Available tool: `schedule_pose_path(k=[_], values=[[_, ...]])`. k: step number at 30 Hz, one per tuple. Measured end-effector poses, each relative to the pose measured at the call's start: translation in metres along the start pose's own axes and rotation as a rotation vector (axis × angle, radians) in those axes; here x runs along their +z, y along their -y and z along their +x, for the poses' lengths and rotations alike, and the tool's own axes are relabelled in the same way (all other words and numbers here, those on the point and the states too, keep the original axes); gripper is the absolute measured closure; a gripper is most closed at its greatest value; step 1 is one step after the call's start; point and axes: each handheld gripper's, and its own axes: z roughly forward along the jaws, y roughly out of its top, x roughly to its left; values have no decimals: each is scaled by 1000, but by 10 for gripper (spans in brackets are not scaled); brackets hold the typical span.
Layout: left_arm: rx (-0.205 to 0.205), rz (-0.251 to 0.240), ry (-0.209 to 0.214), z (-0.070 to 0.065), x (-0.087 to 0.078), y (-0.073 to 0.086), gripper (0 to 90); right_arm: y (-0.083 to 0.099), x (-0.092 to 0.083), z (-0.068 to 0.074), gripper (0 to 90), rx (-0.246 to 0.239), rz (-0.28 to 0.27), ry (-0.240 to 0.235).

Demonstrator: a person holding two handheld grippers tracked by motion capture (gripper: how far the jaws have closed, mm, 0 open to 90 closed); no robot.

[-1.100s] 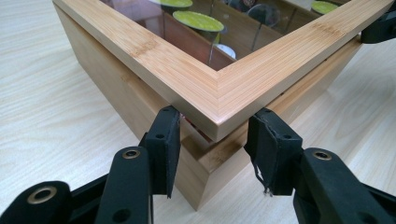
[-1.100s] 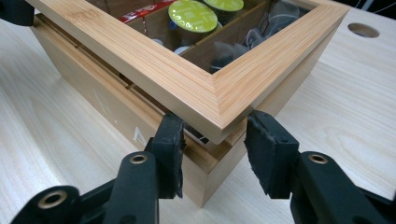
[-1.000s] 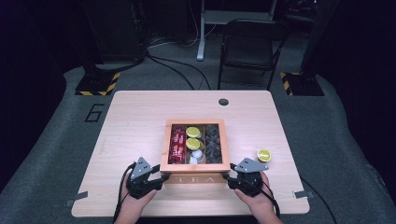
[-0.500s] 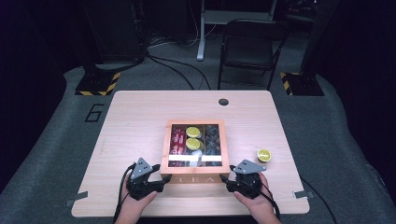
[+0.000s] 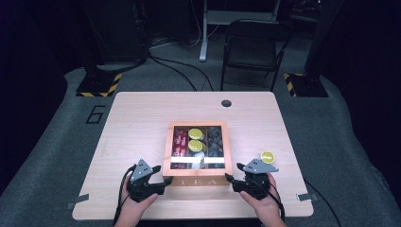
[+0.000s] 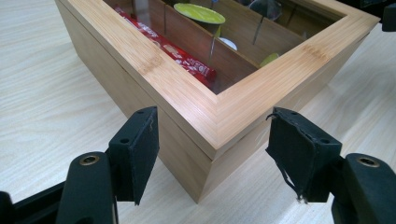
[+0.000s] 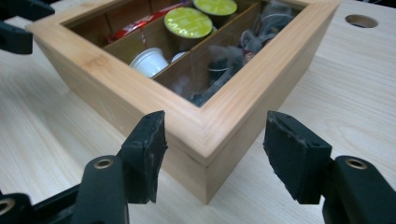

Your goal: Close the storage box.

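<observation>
Tea box (image 5: pixel 197 150) sits mid-table, lid shut, slightly toward 6 o'clock. Left gripper (image 5: pixel 161 182) at its 7 o'clock corner, jaws just opened, straddling the corner without touching. Right gripper (image 5: pixel 230 180) at 5 o'clock likewise, freshly released. Step looks like letting go; next, backing both grippers clear.

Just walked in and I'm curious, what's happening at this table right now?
A person at a wooden table holds a pair of tongs in each hand, one at each near corner of a wooden tea box with a glass lid. The left tongs and right tongs have just been opening, and each now straddles its corner without the pads pressing on it. Inside the box are red packets, green-topped capsules and dark items. One more green capsule sits on the table to the right of the box.
</observation>
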Motion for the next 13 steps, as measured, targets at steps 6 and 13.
schedule_pose_path(k=[6, 13], values=[[-10, -8, 15, 4, -1, 0, 337, -1, -7, -10, 369, 19, -44, -14], [7, 5, 19, 3, 1, 0, 332, 2, -4, -10, 358, 3, -27, -24]])
